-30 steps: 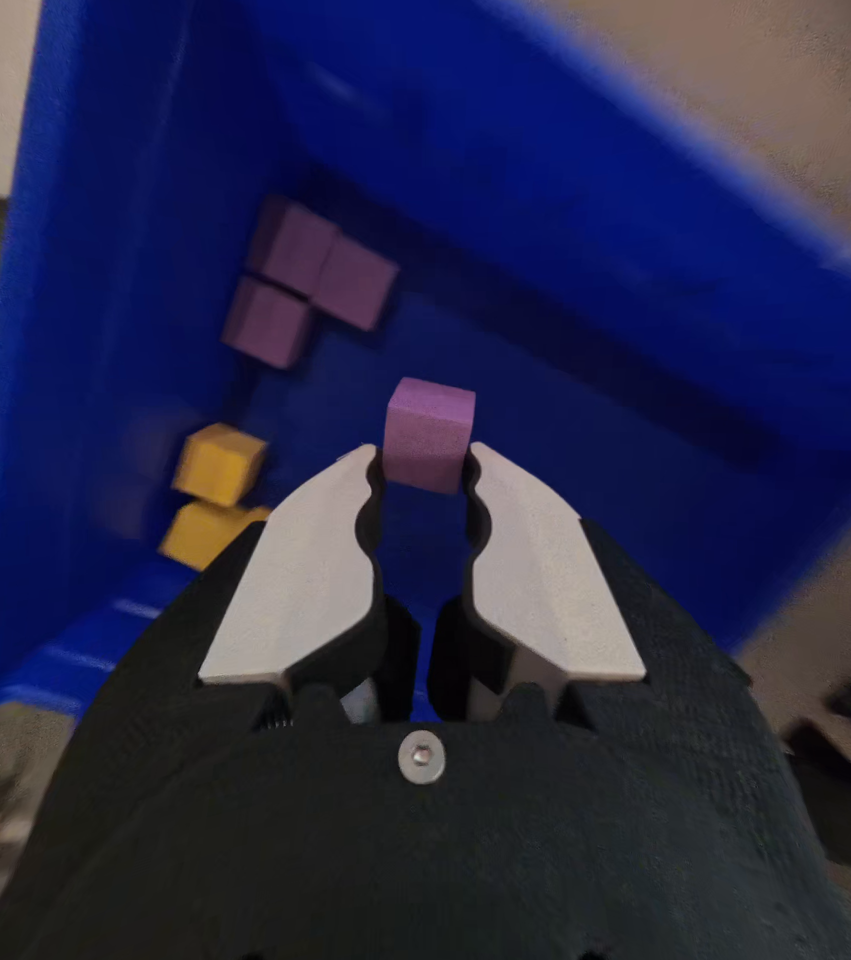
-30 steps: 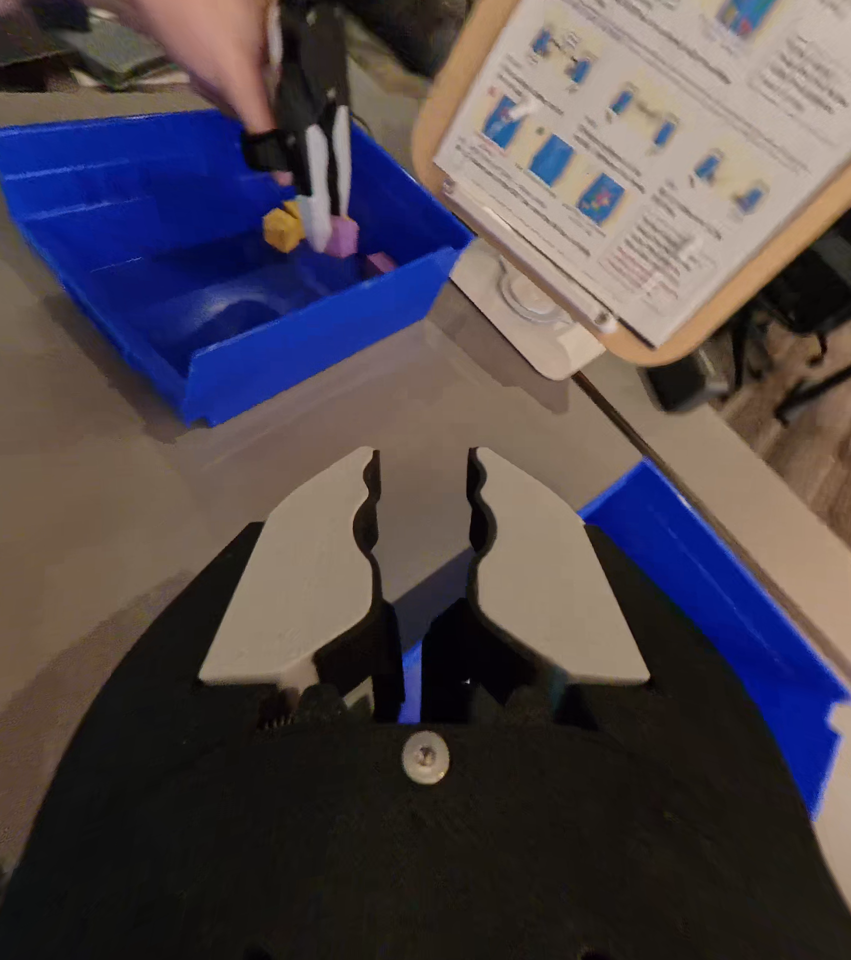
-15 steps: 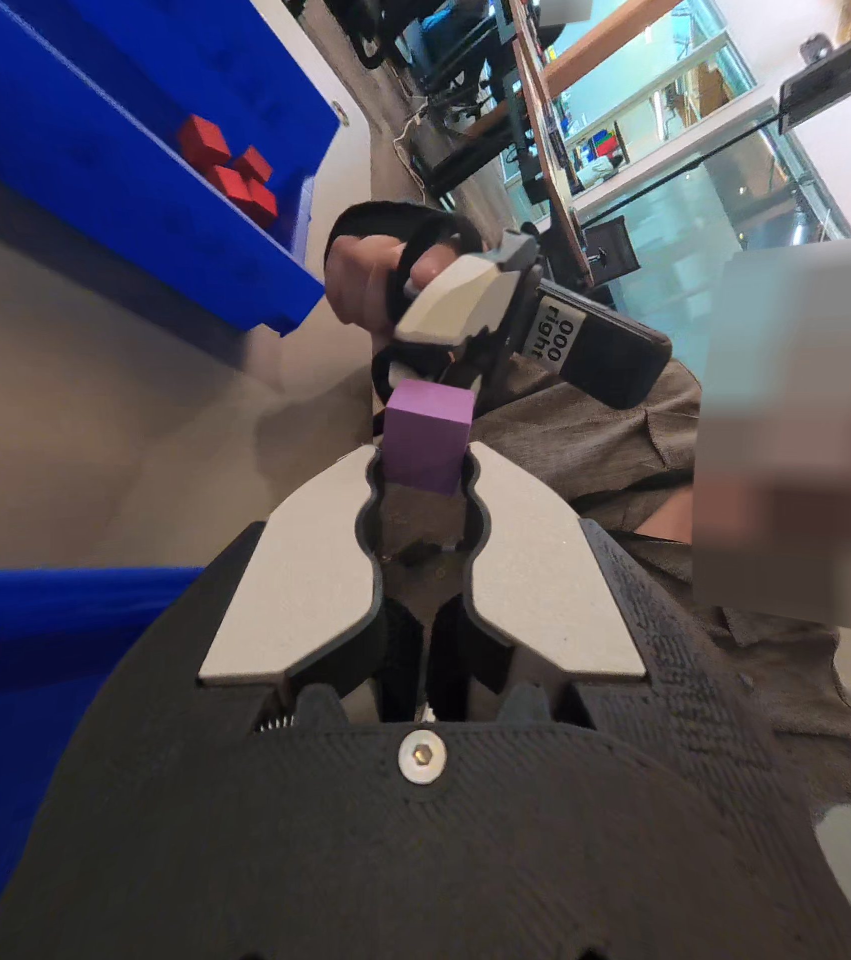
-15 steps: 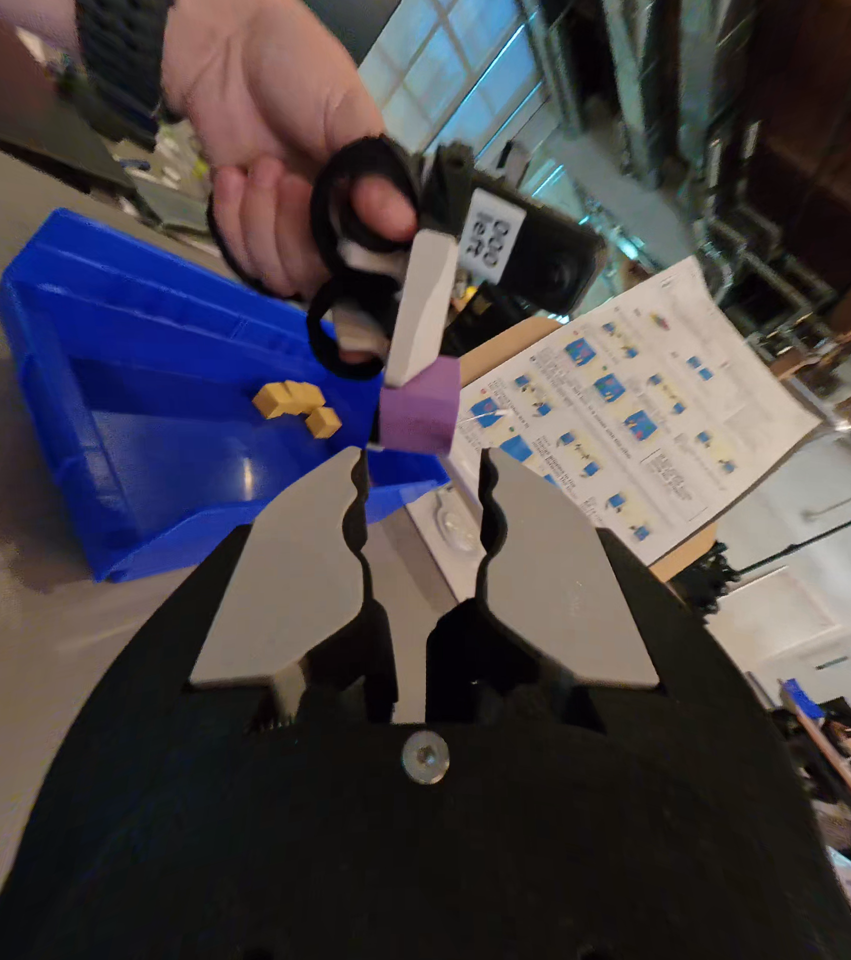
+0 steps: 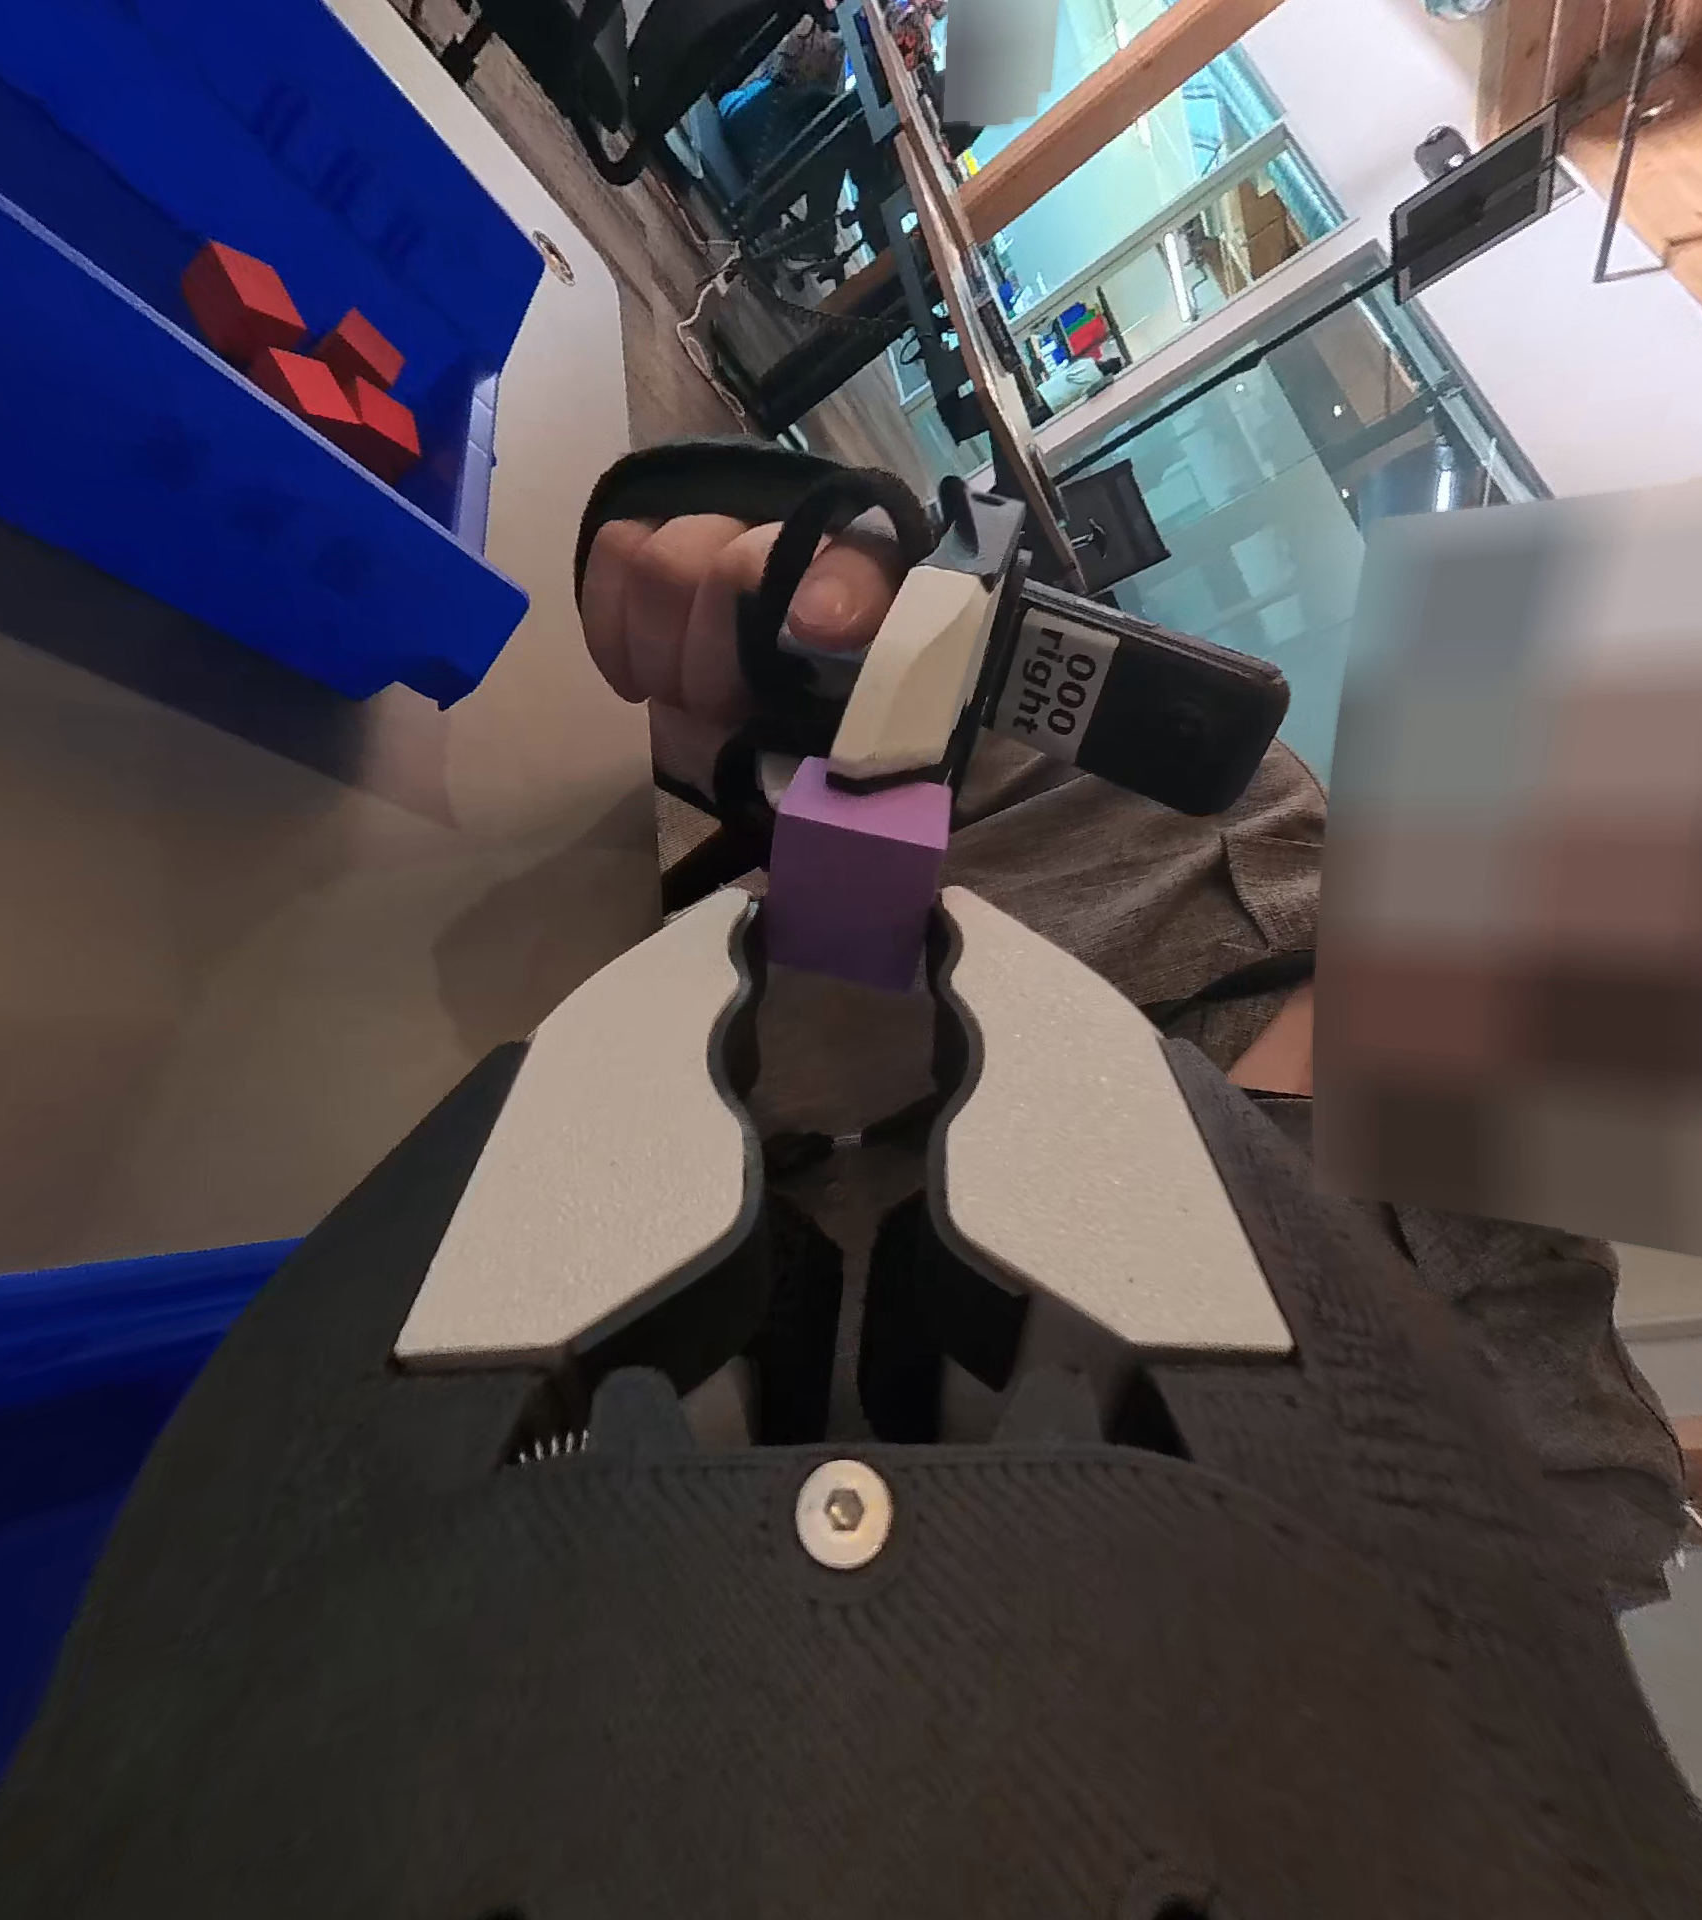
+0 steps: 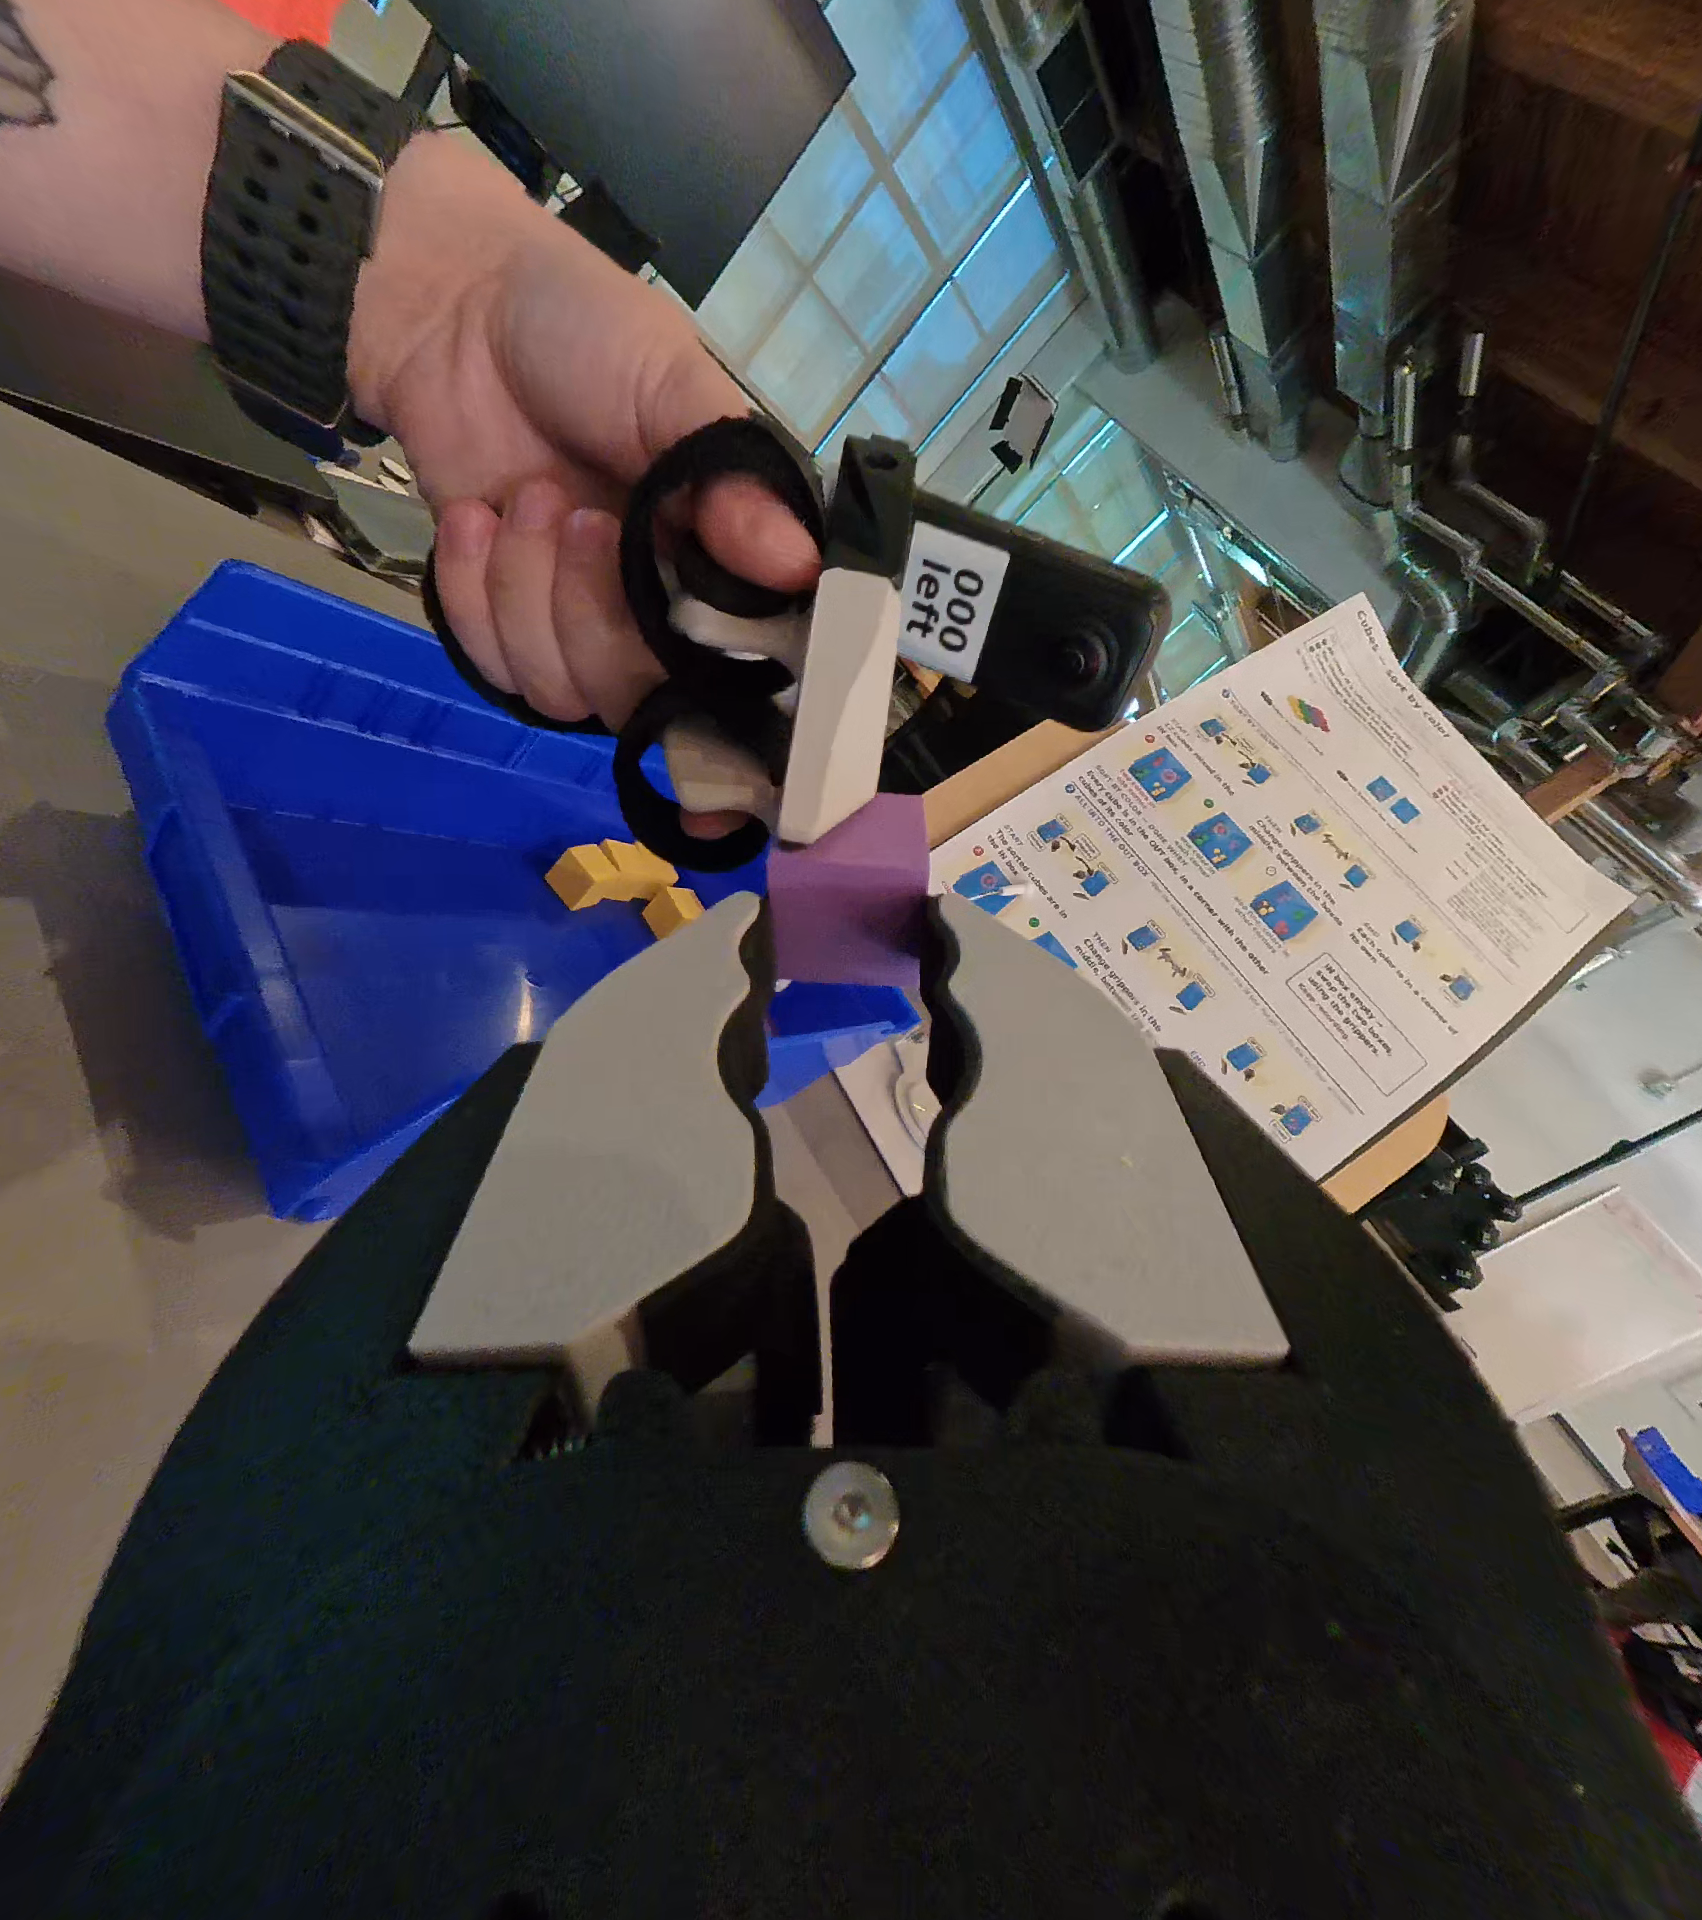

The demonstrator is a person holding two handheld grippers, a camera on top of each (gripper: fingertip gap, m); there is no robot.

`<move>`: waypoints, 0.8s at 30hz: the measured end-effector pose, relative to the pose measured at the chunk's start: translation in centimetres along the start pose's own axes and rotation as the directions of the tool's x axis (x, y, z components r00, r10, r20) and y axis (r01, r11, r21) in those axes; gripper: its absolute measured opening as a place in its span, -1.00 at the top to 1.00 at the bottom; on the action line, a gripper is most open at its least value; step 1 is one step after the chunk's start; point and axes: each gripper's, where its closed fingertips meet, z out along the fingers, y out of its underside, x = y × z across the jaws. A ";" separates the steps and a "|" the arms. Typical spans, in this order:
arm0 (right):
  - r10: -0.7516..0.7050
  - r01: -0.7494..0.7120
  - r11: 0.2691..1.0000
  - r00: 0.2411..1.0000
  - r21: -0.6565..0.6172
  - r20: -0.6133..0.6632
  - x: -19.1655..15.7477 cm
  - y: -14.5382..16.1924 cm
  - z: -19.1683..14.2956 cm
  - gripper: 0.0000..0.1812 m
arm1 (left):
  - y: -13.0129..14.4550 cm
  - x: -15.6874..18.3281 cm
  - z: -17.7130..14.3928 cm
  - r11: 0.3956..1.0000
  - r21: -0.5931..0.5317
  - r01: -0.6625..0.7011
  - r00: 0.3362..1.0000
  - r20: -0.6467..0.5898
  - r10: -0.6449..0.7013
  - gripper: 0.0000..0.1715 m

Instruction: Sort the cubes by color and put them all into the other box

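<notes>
While both tools meet in mid-air above the bench (image 6: 47,1039), the purple cube (image 5: 852,899) sits pinched at the tips of the left gripper (image 5: 842,925), clenched on its two side faces. Across from it, the right gripper (image 6: 842,935) has its tips against the same cube (image 6: 852,914) on the other pair of faces, fingers either side and apparently touching; how firmly it bites, I cannot tell. So the cube hangs between the two tools, off any surface, and neither side has let go.

Behind the left-hand tool, a blue bin (image 6: 234,935) rests on the bench with a few yellow cubes (image 6: 618,878) clustered near its far wall. Another blue bin (image 5: 203,499) on the far side holds red cubes (image 5: 307,364) bunched in a corner.

Room looks generous: the cube is well above the bench and clear of both bin rims. A printed sheet on a tilted board (image 6: 1294,935) stands just behind the yellow-cube bin, and the person's hand (image 6: 535,436) and torso crowd the near side, so sideways travel is the freest.
</notes>
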 end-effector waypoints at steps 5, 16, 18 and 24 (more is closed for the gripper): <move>0.023 -0.023 1.000 1.000 0.006 0.006 0.3 -0.2 -0.5 0.71 | -1.1 0.3 -0.1 0.996 0.076 -0.055 0.998 0.027 0.053 0.49; 0.239 -0.237 0.897 0.970 -0.374 -0.042 7.6 7.0 -7.0 0.71 | -2.4 0.5 -1.5 0.957 0.137 -0.256 0.931 0.299 0.207 0.42; 0.350 -0.309 0.754 0.936 -0.580 -0.045 8.1 11.1 -9.2 0.71 | -2.0 1.1 -1.1 0.944 0.119 -0.307 0.905 0.343 0.251 0.46; 0.635 -0.181 0.400 0.762 -0.898 0.129 2.5 19.4 -15.3 0.70 | -0.5 1.5 0.1 0.934 0.053 -0.352 0.861 0.410 0.301 0.49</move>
